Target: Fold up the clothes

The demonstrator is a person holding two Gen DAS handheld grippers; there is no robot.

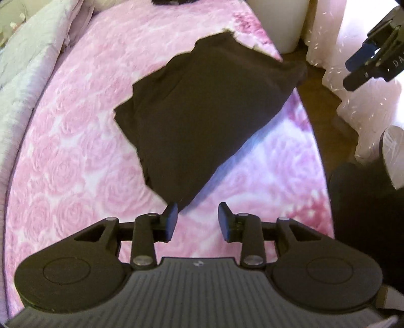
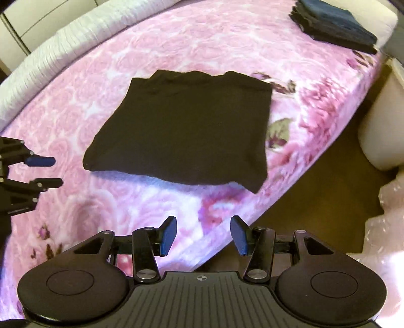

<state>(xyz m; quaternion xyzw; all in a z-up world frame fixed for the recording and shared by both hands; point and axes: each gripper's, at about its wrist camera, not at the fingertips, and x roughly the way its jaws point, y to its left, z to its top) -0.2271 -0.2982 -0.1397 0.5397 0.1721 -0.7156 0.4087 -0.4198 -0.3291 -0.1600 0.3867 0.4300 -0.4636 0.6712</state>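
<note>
The left gripper (image 1: 197, 222) and the right gripper (image 2: 203, 236) both hang over the bed (image 2: 156, 50) with their fingers apart and nothing between them. The black garment (image 2: 181, 131) lies ahead of both pairs of fingers, flat on the pink rose-patterned bedspread (image 1: 75, 141), clear of every pad. As I judge it, the chief risk sits at the garment's corner nearest the bed's edge: in the left wrist view that corner (image 1: 298, 73) seems to reach the edge or slightly overhang it, so a careless drag toward that side could pull the bundle off onto the floor (image 2: 315, 207). A one-sided pinch could also peel only the top layer and undo the fold. The garment looks like a roughly square, several-layer packet, dark and matte, its edges mostly even, with a slightly wavy far hem. A stack of dark folded clothes (image 2: 333, 22) rests well beyond the fingers, near the bed's far corner.
</note>
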